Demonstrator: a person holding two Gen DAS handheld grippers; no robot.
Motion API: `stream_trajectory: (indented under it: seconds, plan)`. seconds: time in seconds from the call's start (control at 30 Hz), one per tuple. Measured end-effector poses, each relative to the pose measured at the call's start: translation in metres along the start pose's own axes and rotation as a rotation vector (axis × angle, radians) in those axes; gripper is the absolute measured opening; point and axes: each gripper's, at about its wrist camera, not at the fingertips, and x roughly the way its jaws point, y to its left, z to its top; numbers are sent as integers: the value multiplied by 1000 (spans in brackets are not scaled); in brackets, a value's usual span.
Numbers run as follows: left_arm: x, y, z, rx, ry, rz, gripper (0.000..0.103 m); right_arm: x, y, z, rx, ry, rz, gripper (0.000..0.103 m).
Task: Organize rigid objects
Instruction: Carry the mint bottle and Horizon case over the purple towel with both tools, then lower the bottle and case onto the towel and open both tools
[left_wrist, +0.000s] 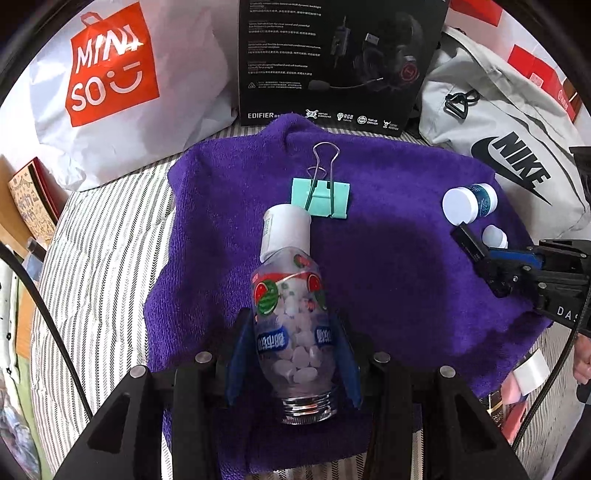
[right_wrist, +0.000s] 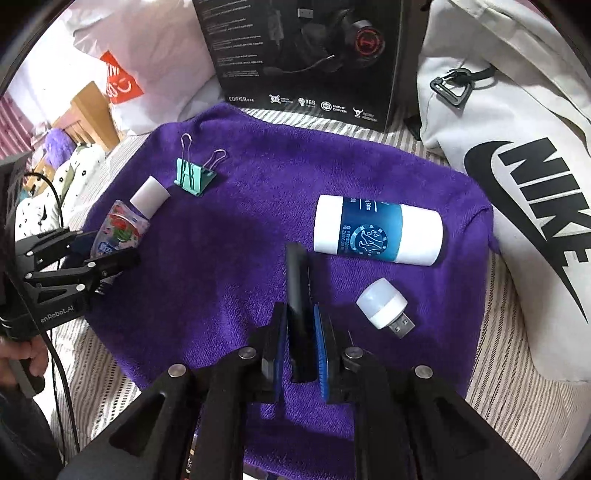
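Note:
My left gripper (left_wrist: 293, 350) is shut on a clear candy bottle (left_wrist: 288, 295) with a white cap and watermelon label, its cap pointing away over the purple towel (left_wrist: 406, 295). Just beyond the cap lies a teal binder clip (left_wrist: 320, 195). My right gripper (right_wrist: 300, 317) is shut on a slim black stick-shaped object (right_wrist: 297, 280). Ahead of it on the towel (right_wrist: 221, 277) lie a blue-and-white tube (right_wrist: 376, 230) and a small white USB lamp (right_wrist: 384, 308). The right wrist view also shows the binder clip (right_wrist: 194, 175), the candy bottle (right_wrist: 125, 225) and the left gripper (right_wrist: 99, 258) at the left.
A black headset box (left_wrist: 332, 62) stands behind the towel. A grey Nike bag (right_wrist: 517, 166) lies to the right and a white Miniso bag (left_wrist: 110, 74) at the back left. The towel rests on a striped sheet (left_wrist: 99, 258). A hand (right_wrist: 22, 354) holds the left gripper.

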Motion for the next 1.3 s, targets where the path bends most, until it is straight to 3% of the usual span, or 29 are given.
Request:
stream_trajectory:
  seconds: [0.47,0.63,0.7,0.8,0.93,1.07,1.3]
  plan:
    - [2,-6,-2,42,-10,38,41,7,-3,-2,3,16,4,15]
    - [3,-9,-2,49,17,45,52,6,-3,-4,-1,21,6,17]
    - [4,-9,-2,49,41,50,67,5,-3,-5,-2,29,9,22]
    - [3,-12,-3,61,68,72,73,1,-6,-10,0,36,6,34]
    - [-4,-15,-5,69,86,94,75,-5,-10,-18,19,40,-2,45]
    - [-24,-16,-11,54,65,120,80,-20,-17,-28,47,27,6,48]
    - [-66,-22,-33,23,15,60,80,-68,-23,-57,103,-50,-5,59]
